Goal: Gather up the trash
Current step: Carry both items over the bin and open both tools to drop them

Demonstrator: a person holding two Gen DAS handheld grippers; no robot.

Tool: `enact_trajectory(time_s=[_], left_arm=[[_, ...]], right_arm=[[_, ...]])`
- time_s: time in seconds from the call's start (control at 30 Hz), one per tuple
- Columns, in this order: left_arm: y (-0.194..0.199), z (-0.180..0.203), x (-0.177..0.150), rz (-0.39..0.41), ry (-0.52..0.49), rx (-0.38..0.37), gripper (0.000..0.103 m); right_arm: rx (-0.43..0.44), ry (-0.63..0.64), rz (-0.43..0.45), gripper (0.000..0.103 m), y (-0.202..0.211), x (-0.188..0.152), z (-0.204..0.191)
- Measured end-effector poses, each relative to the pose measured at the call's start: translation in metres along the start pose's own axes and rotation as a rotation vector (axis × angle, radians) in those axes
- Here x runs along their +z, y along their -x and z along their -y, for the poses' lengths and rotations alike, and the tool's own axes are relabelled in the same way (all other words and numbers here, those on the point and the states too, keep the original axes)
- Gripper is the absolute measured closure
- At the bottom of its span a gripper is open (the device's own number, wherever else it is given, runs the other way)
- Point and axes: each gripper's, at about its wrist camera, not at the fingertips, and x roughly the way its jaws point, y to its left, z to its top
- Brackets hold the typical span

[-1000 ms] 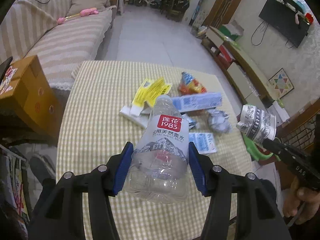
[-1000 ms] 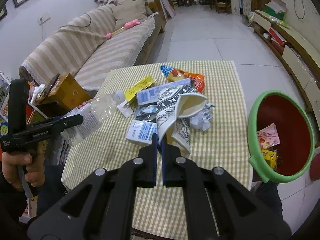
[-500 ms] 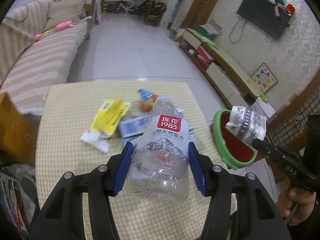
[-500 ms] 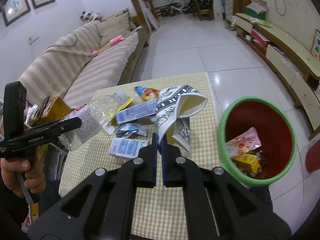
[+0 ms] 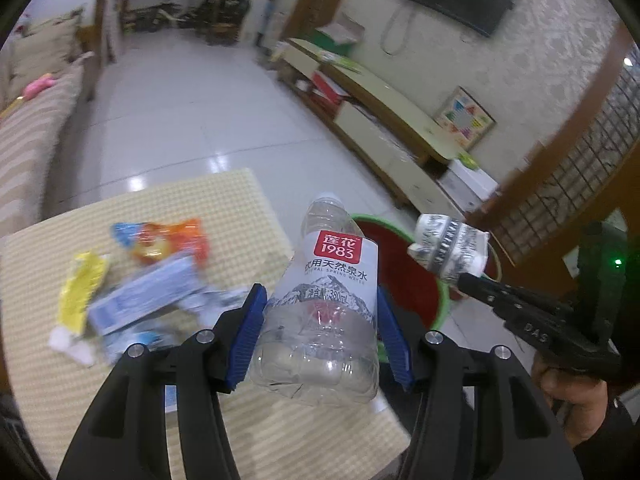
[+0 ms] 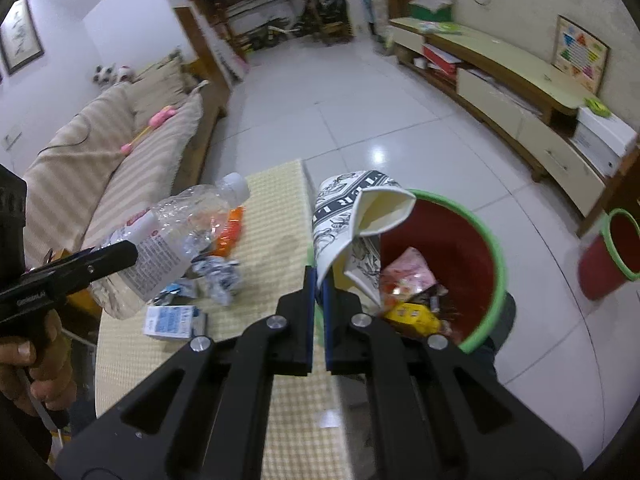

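Note:
My left gripper (image 5: 320, 316) is shut on a clear plastic water bottle (image 5: 324, 312) with a red and white label, held above the table's right edge, its cap toward the bin. The bottle (image 6: 168, 236) also shows in the right wrist view. My right gripper (image 6: 318, 280) is shut on a crumpled black-and-white paper cup (image 6: 352, 224), held at the near rim of a red bin with a green rim (image 6: 490, 240). From the left wrist view the cup (image 5: 450, 252) hangs over the same bin (image 5: 404, 284). Wrappers lie inside the bin.
On the checked tablecloth (image 5: 224, 208) lie an orange snack bag (image 5: 168, 240), a yellow wrapper (image 5: 80, 280), a blue-white box (image 5: 140, 300) and a small packet (image 6: 172, 322). A second red bin (image 6: 608, 256) stands on the floor at right. A sofa (image 6: 100, 160) is left, a low cabinet (image 6: 520, 92) right.
Both grippers have swung to the right with their loads, from over the table's middle to the bin beside it. The grips are unchanged.

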Motion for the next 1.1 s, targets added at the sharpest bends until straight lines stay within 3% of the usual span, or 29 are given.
enact_trajectory(time_s=[0.2,0.5,0.93,0.97,1.0,1.03,1.07,1.1], left_arm=[[-0.049,0.036,0.010,-0.066,-0.025,-0.037,0.051],[-0.105,0.048,0.019,-0.155,-0.017,-0.010,0.051],[-0.124,0.059,0.023,-0.163,-0.009,-0.007,0.050],[-0.124,0.059,0.024,-0.160,-0.008,-0.006,0.049],[-0.123,0.060,0.025,-0.155,-0.011,-0.003,0.042],[-0.122,0.060,0.026,-0.157,-0.009,-0.001,0.032],[-0.121,0.059,0.027,-0.156,-0.002,0.002,0.015],[-0.117,0.057,0.028,-0.140,0.007,0.000,0.012]], right_arm=[[-0.040,-0.055,-0.013,0.099,-0.004,0.004,0.032],[-0.081,-0.098,-0.054,0.099,-0.023,0.002,0.054],[-0.097,-0.122,-0.075,0.099,-0.036,0.004,0.060],[-0.094,-0.120,-0.087,0.098,-0.038,0.004,0.058],[-0.096,-0.124,-0.094,0.098,-0.040,0.003,0.060],[-0.101,-0.130,-0.105,0.085,-0.043,0.003,0.061],[-0.106,-0.139,-0.103,0.062,-0.044,0.001,0.062],[-0.109,-0.146,-0.095,0.055,-0.043,-0.001,0.063]])
